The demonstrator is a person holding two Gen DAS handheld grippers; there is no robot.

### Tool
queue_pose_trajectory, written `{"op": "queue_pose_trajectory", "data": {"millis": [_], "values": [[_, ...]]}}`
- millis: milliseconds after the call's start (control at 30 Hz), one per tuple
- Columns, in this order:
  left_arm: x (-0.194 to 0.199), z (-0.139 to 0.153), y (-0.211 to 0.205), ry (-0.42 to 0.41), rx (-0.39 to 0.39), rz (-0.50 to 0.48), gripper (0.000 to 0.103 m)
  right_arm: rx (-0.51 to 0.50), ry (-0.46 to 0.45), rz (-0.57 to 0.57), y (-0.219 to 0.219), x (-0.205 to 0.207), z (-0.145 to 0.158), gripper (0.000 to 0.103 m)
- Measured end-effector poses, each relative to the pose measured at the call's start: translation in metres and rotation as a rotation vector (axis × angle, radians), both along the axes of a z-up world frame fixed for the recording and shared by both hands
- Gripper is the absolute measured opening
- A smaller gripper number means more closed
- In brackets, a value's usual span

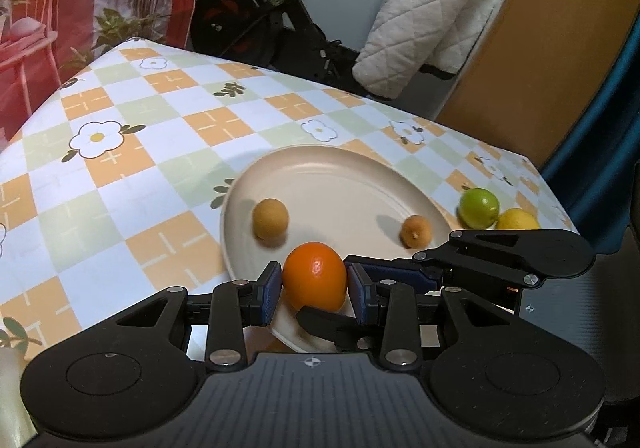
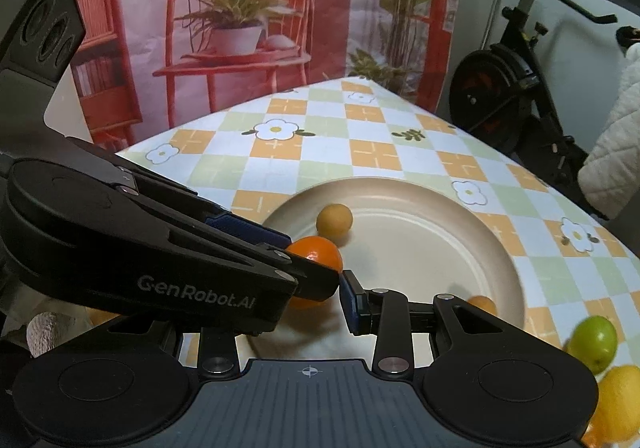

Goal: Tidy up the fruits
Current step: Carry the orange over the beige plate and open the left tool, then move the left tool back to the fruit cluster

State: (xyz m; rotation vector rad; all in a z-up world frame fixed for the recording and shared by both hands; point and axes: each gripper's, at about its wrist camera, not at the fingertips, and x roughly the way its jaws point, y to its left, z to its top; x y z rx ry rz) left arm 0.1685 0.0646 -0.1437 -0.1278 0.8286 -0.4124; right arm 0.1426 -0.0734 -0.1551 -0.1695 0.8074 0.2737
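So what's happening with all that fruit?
A person is sorting fruit with two handheld grippers. The left gripper holds an orange over the near edge of a plate, where two small tan fruits already lie. The right gripper hangs just beside it; its grip can't be seen. A lime and a lemon wait on the table.

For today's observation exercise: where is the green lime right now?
The green lime lies on the tablecloth just off the plate's right rim, touching the yellow lemon.
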Motion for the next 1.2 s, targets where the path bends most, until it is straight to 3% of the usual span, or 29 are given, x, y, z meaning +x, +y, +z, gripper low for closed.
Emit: {"op": "queue_pose_trajectory", "data": {"millis": [433, 733, 967, 1100, 1200], "values": [[-0.008, 0.005, -0.002, -0.036, 0.06, 0.052, 0.039, 0.03, 0.005, -0.031, -0.008, 0.003, 0.0, 0.033], [-0.023, 0.033, -0.025, -0.149, 0.131, 0.063, 0.039, 0.045, -0.055, -0.102, -0.049, -0.028, 0.024, 0.033], [-0.035, 0.05, -0.051, -0.184, 0.139, 0.053, 0.039, 0.059, -0.111, -0.189, -0.096, -0.063, 0.043, 0.033], [-0.042, 0.06, -0.071, -0.208, 0.063, 0.048, 0.039, 0.035, -0.126, -0.229, -0.126, -0.091, 0.053, 0.033], [-0.047, 0.061, -0.095, -0.209, 0.054, 0.002, 0.039, 0.007, -0.125, -0.262, -0.145, -0.105, 0.054, 0.033]]}}
